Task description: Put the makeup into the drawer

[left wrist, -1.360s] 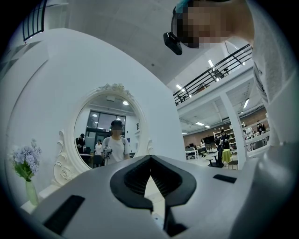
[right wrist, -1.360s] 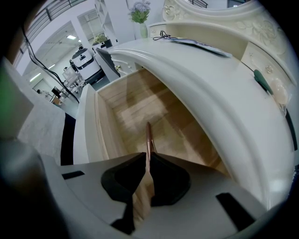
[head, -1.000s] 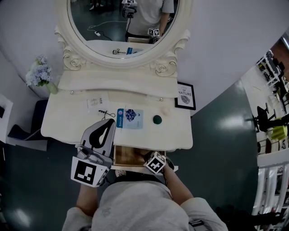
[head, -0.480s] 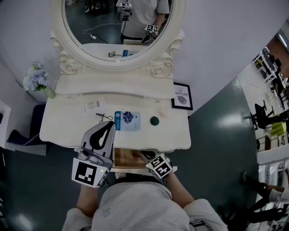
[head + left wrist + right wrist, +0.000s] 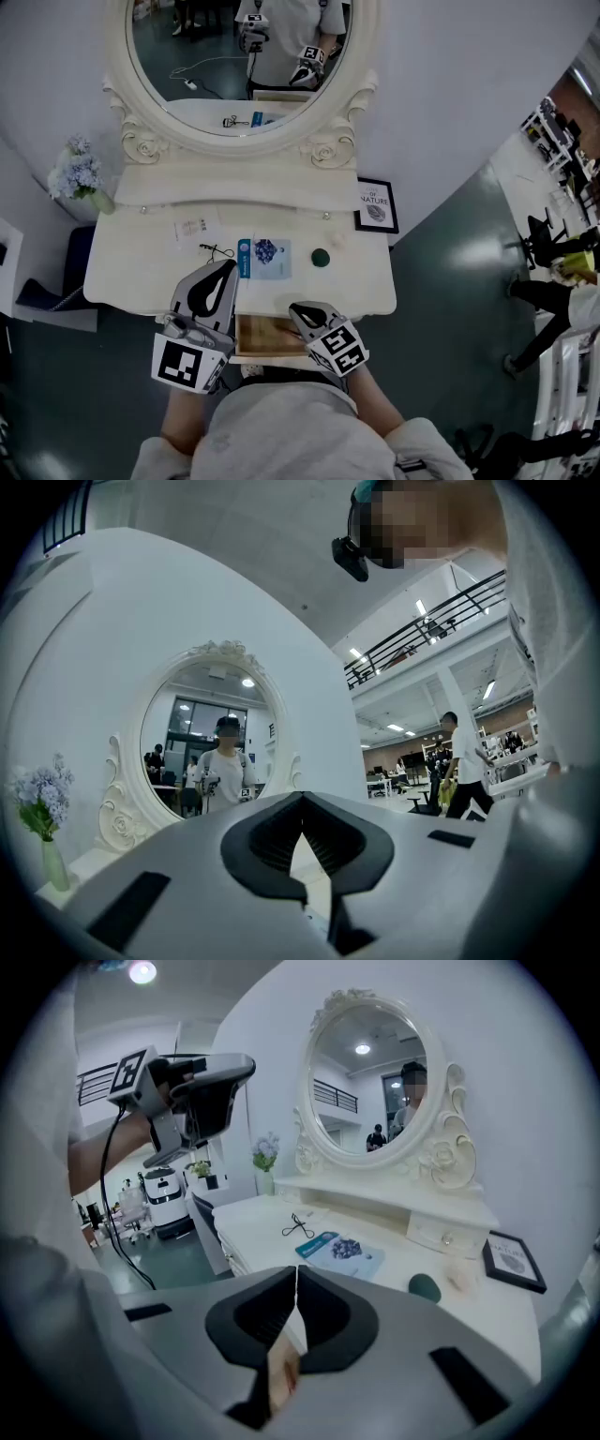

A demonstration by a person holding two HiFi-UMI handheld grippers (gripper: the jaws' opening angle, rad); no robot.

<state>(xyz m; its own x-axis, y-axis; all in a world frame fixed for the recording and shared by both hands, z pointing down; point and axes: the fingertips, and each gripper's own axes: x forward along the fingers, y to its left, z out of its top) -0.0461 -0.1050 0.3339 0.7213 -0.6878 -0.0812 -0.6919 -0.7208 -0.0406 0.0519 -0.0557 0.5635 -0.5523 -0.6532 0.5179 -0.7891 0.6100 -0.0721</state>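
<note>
Open drawer (image 5: 263, 336) sits between left gripper (image 5: 228, 268) and right gripper (image 5: 294, 308), the right overhanging its mouth. Curler (image 5: 217, 251), packet (image 5: 265, 258), sponge (image 5: 321, 257) and puff (image 5: 337, 241) occupy mid-table (image 5: 122, 272); the table's ends lie bare.

Staged bedroom corner inside a large lab or open office hall. White dressing table (image 5: 131, 267) with ornate oval mirror (image 5: 339, 141) stands against a plain curved white wall. Vase of flowers (image 5: 80, 173) and a framed print (image 5: 375, 204) dress it like a home. Around it, a polished dark green floor (image 5: 450, 272). Mezzanine railing (image 5: 441, 621) and strip lights (image 5: 420, 607) overhead. People (image 5: 464, 761) stand among desks further back. White wheeled machine (image 5: 164, 1194) parked nearby. Racks (image 5: 562, 141) along one edge.
</note>
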